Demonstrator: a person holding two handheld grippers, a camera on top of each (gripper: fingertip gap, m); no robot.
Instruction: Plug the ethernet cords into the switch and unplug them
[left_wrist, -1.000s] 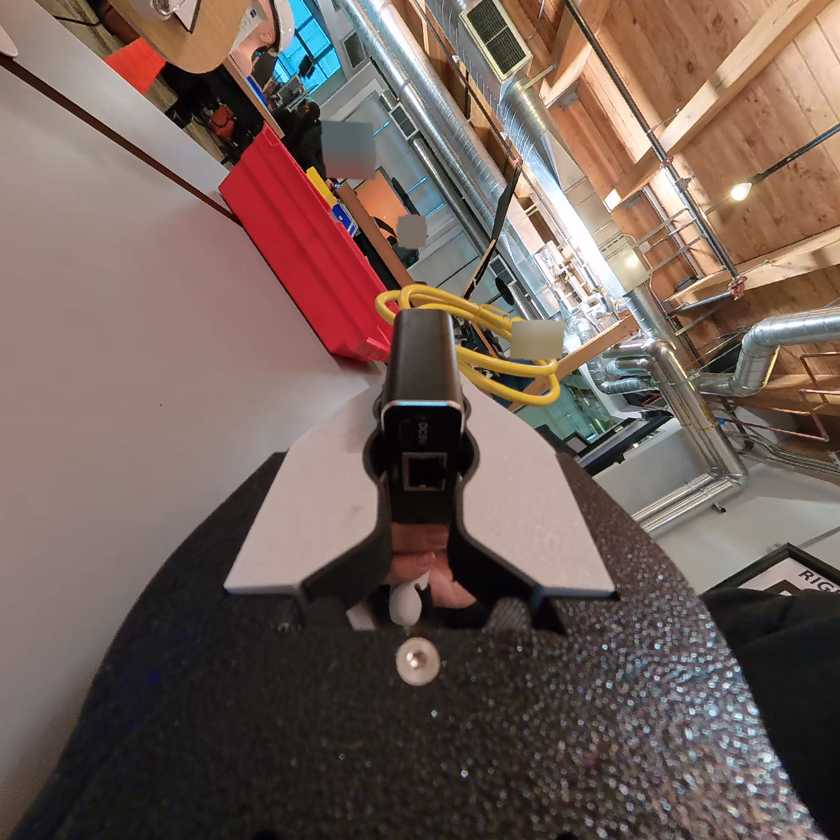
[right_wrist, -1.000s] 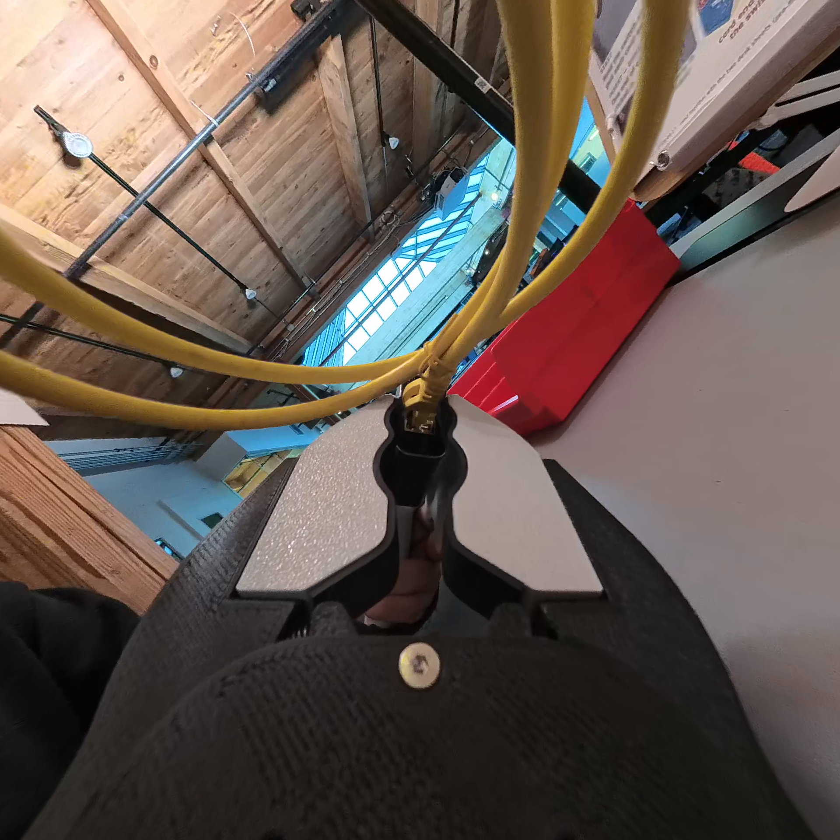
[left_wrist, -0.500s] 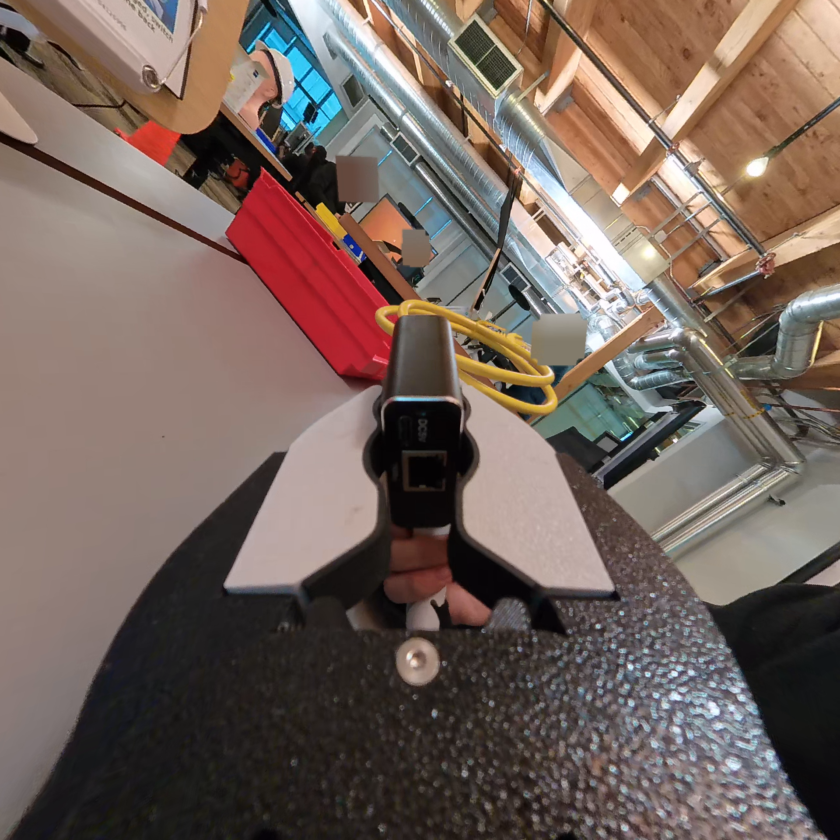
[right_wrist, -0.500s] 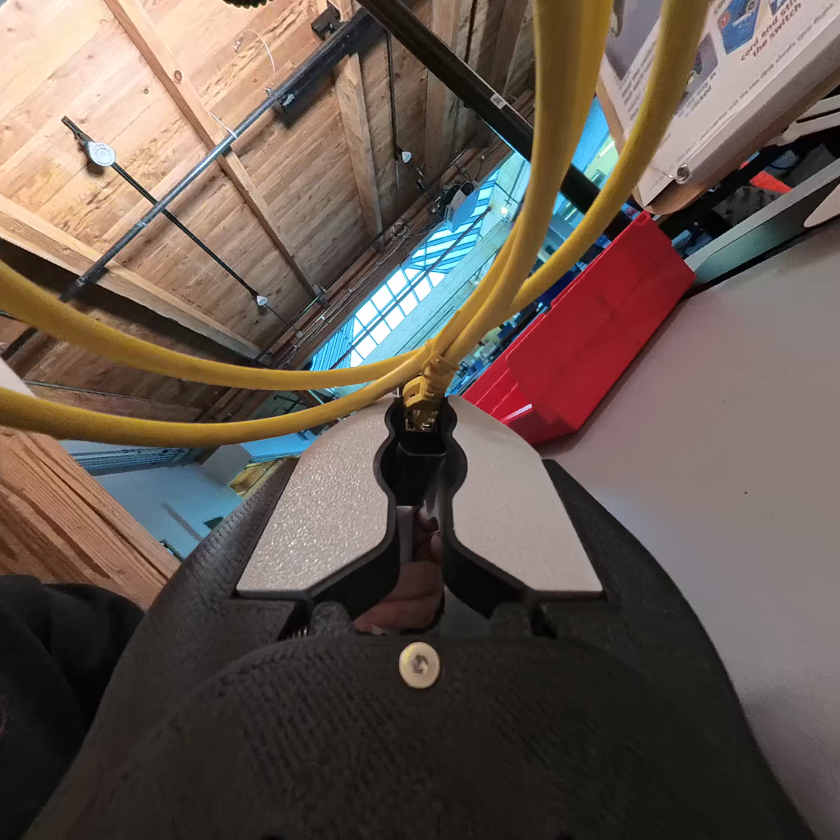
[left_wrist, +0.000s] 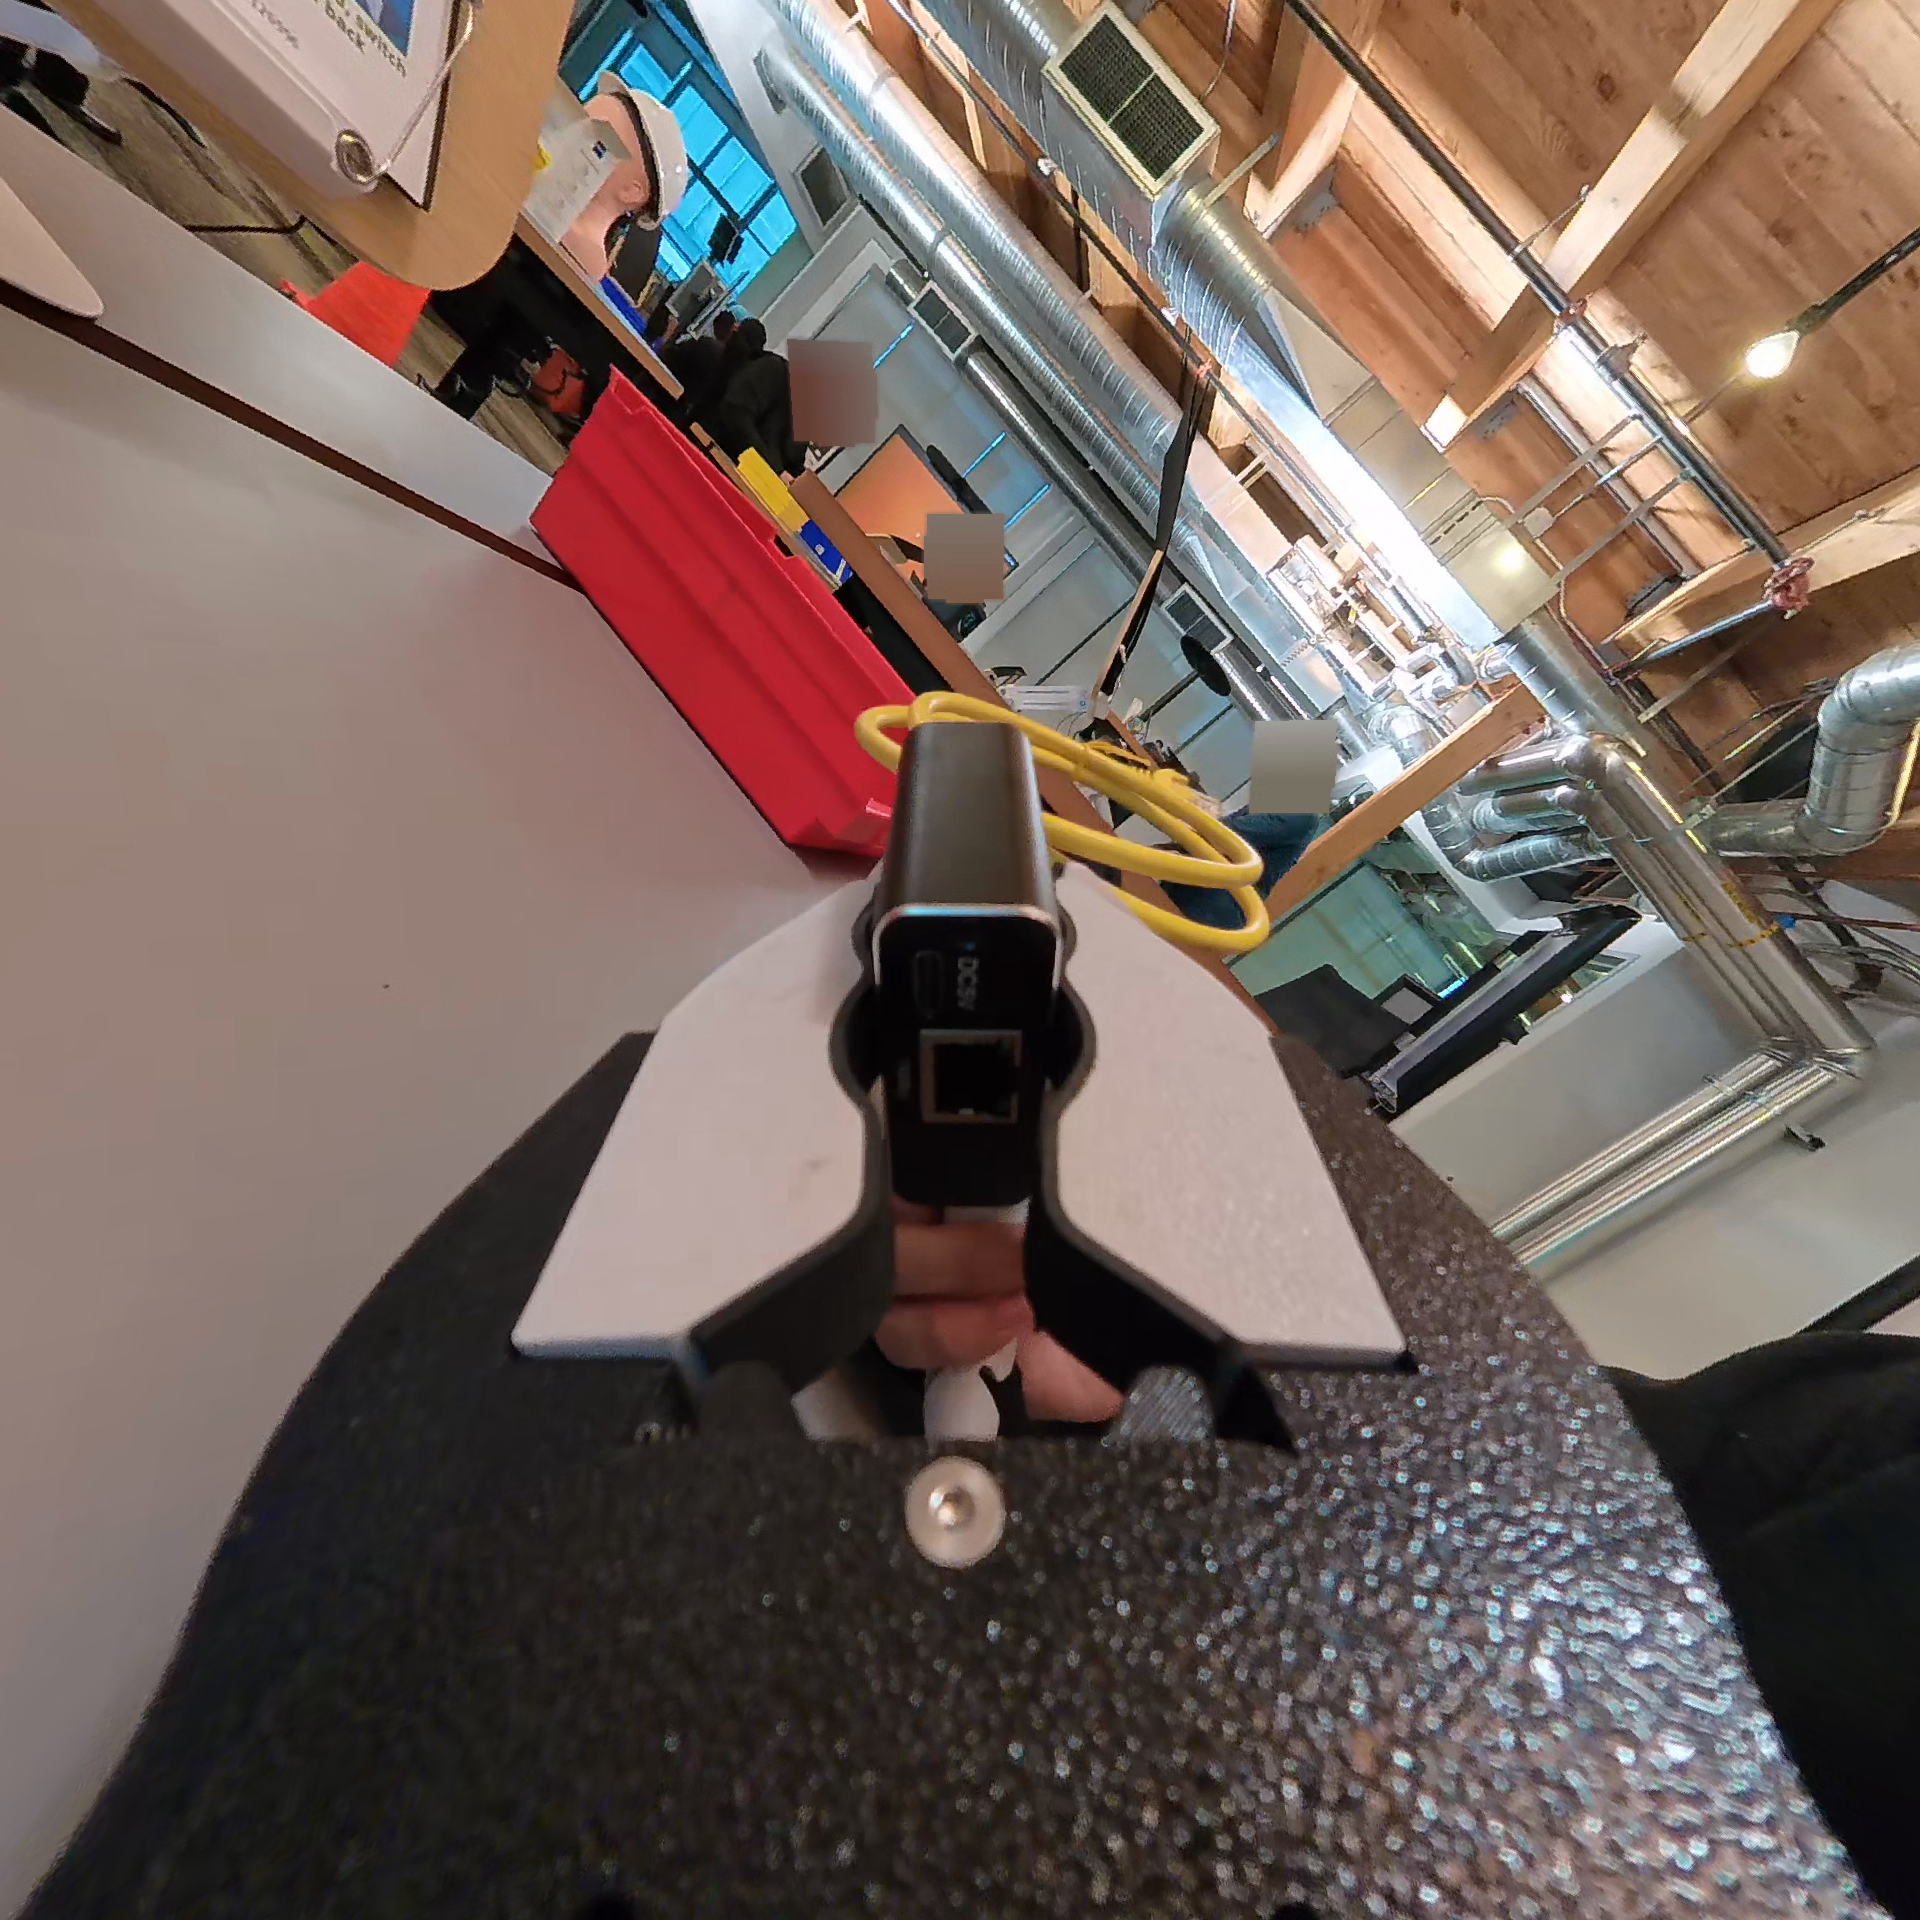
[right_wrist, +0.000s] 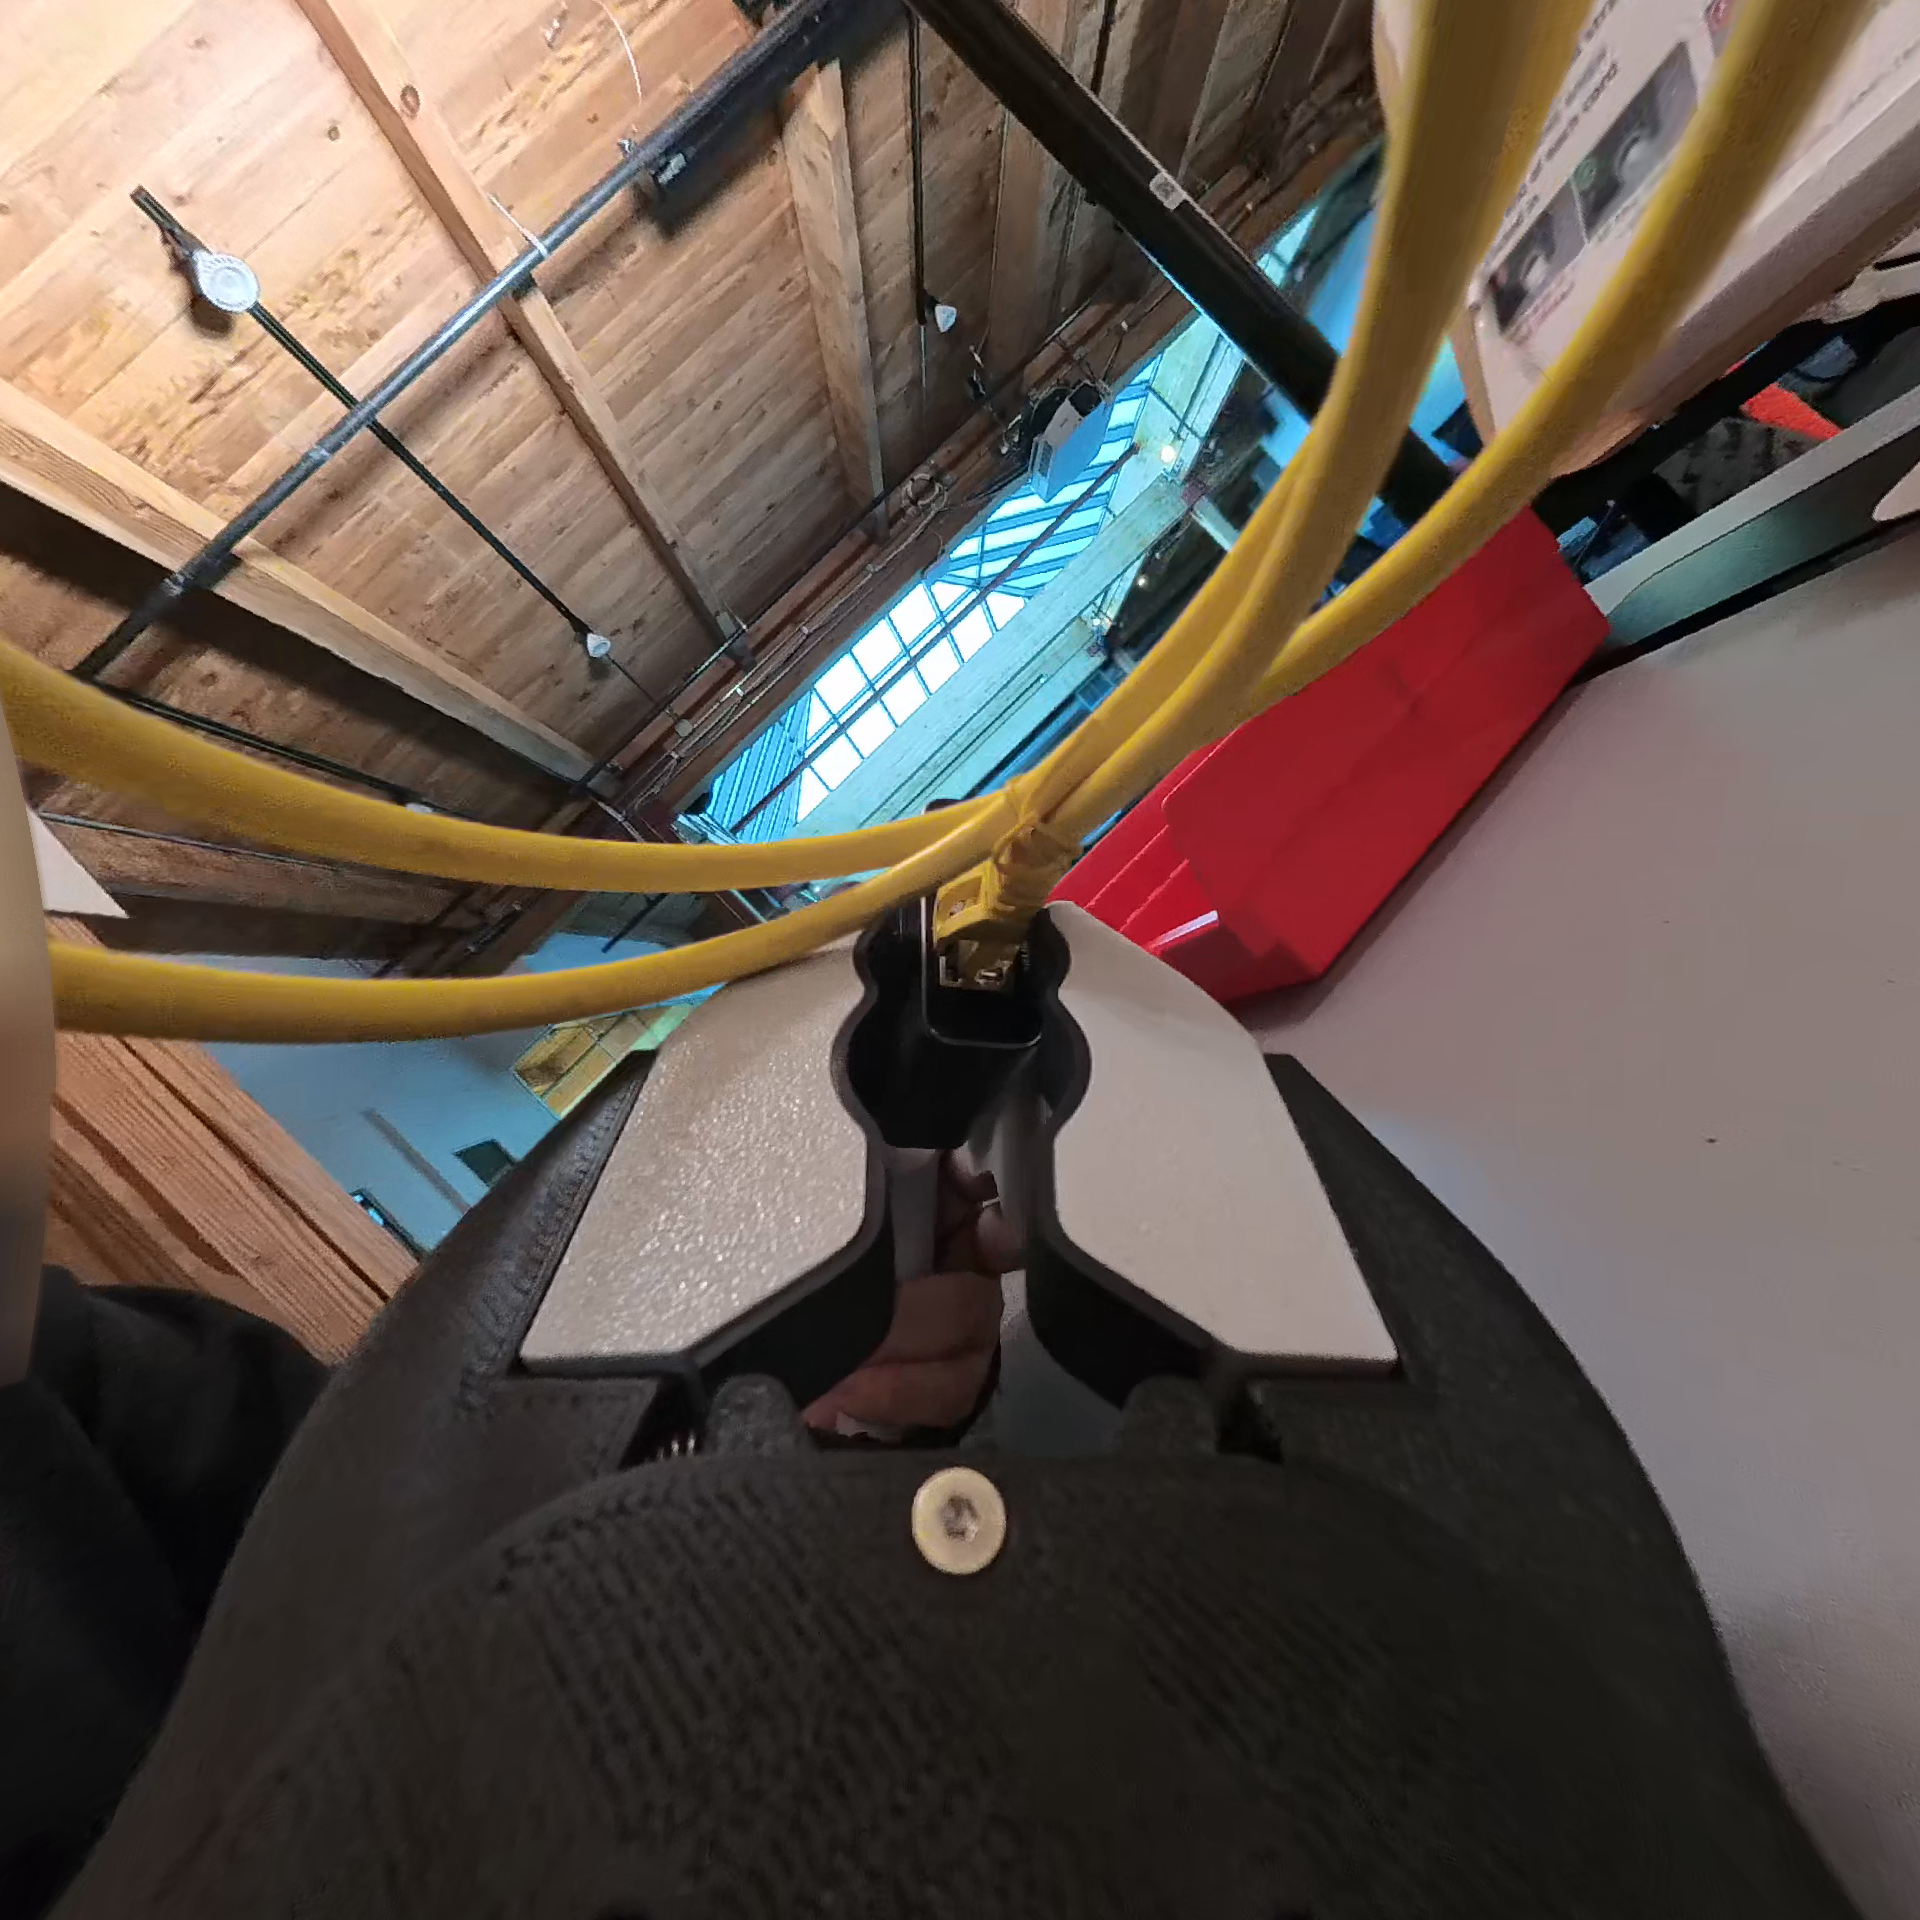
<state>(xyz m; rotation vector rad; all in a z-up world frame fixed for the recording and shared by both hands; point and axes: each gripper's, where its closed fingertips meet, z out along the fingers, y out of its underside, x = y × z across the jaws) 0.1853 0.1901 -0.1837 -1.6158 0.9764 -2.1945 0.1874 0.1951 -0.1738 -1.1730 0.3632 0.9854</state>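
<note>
Yellow cord lower behind tool-held switch

A pale grey table is filling the near ground, with a red plastic bin sitting at its far edge. Overhead, a timber plank ceiling on wooden beams is carrying black pipes and silver ventilation ducts. A ceiling lamp is glowing to the right. Daylight is coming through a gridded window. A white poster board is standing behind the table.
</note>
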